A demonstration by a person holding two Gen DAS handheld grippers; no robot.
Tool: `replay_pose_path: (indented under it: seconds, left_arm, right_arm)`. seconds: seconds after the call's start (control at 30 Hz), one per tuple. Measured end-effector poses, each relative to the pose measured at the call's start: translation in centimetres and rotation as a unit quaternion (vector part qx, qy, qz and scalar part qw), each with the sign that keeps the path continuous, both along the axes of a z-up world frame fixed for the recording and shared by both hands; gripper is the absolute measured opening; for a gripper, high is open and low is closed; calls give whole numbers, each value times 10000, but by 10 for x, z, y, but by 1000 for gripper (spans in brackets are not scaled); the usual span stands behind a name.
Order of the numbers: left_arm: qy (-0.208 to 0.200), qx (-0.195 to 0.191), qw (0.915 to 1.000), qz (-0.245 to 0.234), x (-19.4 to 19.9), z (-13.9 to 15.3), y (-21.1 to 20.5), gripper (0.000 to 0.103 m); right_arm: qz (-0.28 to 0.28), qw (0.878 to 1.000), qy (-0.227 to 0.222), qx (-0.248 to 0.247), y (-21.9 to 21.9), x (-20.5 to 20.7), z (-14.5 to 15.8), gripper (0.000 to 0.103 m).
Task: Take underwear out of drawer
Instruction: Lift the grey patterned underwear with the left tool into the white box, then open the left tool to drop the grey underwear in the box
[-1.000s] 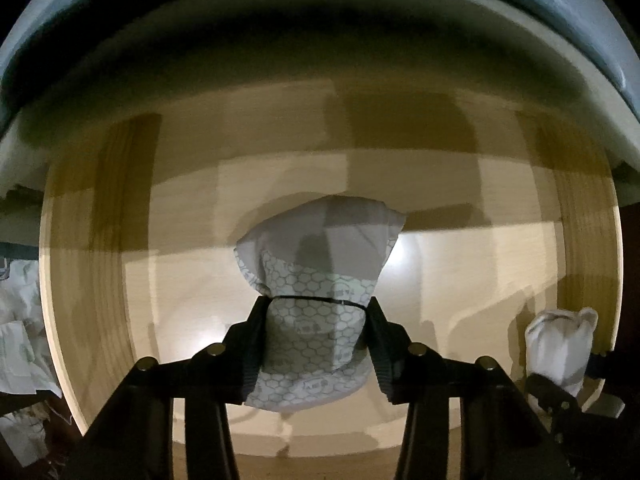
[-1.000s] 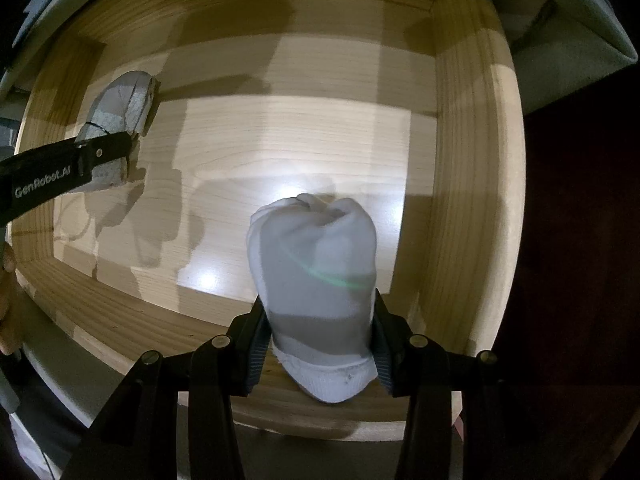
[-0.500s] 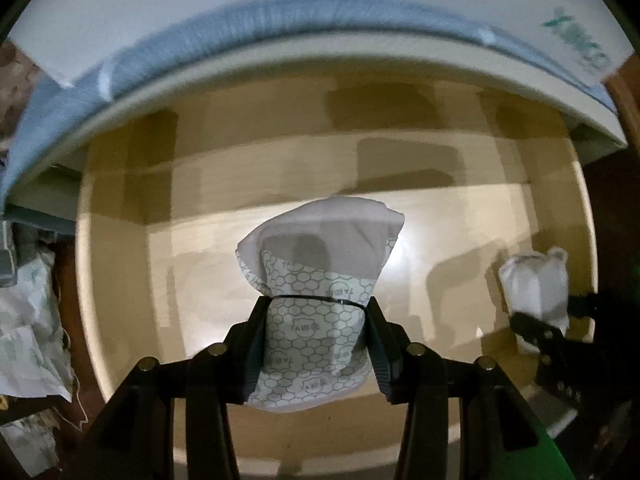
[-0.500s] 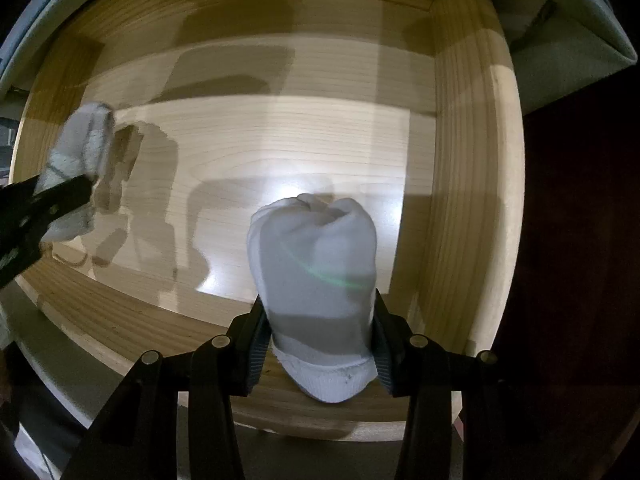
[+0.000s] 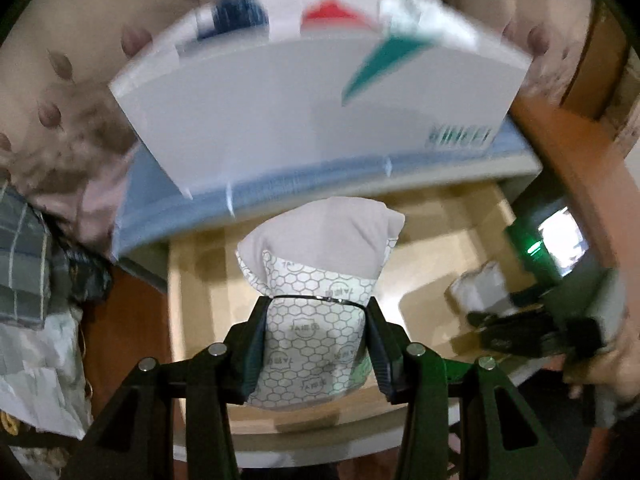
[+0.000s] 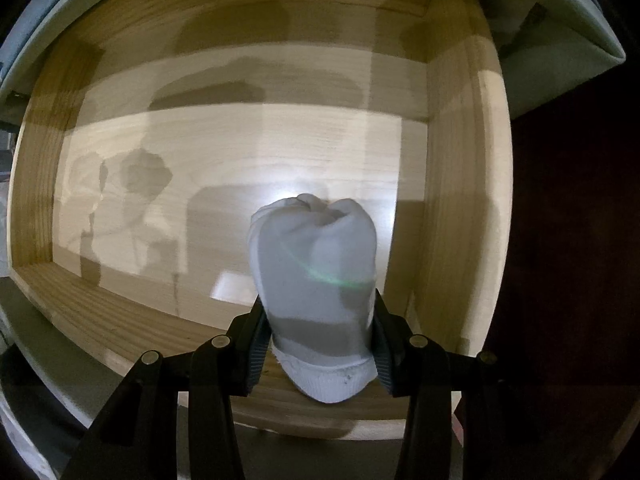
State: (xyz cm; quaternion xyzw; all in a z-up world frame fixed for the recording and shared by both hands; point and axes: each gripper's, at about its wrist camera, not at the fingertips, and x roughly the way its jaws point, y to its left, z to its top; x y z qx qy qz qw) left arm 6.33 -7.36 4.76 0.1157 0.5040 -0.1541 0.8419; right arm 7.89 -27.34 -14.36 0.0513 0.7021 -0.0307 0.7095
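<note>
My left gripper (image 5: 316, 320) is shut on a rolled grey underwear bundle (image 5: 320, 272) with a hexagon-print band, held high above the open wooden drawer (image 5: 200, 280). In the same view the right gripper (image 5: 500, 312) shows at the right edge with a white bundle (image 5: 476, 292), a hand behind it. In the right wrist view my right gripper (image 6: 316, 320) is shut on the rolled white bundle (image 6: 316, 264), pointing straight down over the drawer (image 6: 460, 200) near its right wall. The drawer floor is bare apart from shadows.
A white board with red, blue and green print (image 5: 320, 92) lies on the top above the drawer, before a tufted beige panel (image 5: 80, 40). Crumpled cloth and checked fabric (image 5: 28, 264) pile at the left. A brown wooden frame (image 5: 560, 152) runs down the right.
The left gripper rose out of the drawer with the grey bundle, tilting up so the top surface and white board came into view. It left the right wrist view. The right gripper stayed still.
</note>
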Motion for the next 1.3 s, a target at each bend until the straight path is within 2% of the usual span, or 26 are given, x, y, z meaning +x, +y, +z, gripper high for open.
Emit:
replay_pose_path:
  seconds: [0.17, 0.3, 0.4, 0.5, 0.7, 0.83, 1.03, 1.23, 1.3]
  left_arm:
    - [-696, -455, 9965, -81, -3, 58, 7, 46]
    - [-1222, -611, 9906, -68, 9, 100, 6, 46]
    - [-1348, -767, 9879, 53, 29, 121, 6, 46]
    - [-1355, -875, 9867, 205, 53, 129, 4, 46]
    - [-1009, -998, 9889, 434, 107, 118, -7, 46]
    - [-798, -799, 9924, 489, 133, 97, -21, 46]
    - [-669, -462, 9956, 464, 148, 63, -34, 46]
    - [-697, -226, 9961, 485, 151, 52, -43, 48]
    - [-707, -256, 9957, 540, 150, 52, -43, 49]
  right_arm:
    - [8, 10000, -21, 0, 1, -3, -1, 42]
    - [-7, 10000, -31, 24, 2, -5, 0, 42]
    - [-18, 10000, -42, 16, 1, -7, -1, 42]
    - [-17, 10000, -47, -2, 1, -8, -1, 42]
    - [1, 10000, -15, -20, 2, -8, -2, 42]
    - [-15, 10000, -19, 3, 4, -7, -2, 42]
    - [-47, 10000, 17, 75, -2, -4, -4, 42]
    - [-11, 10000, 23, 41, -2, 1, -5, 42]
    - [-9, 10000, 24, 31, -2, 1, -5, 42]
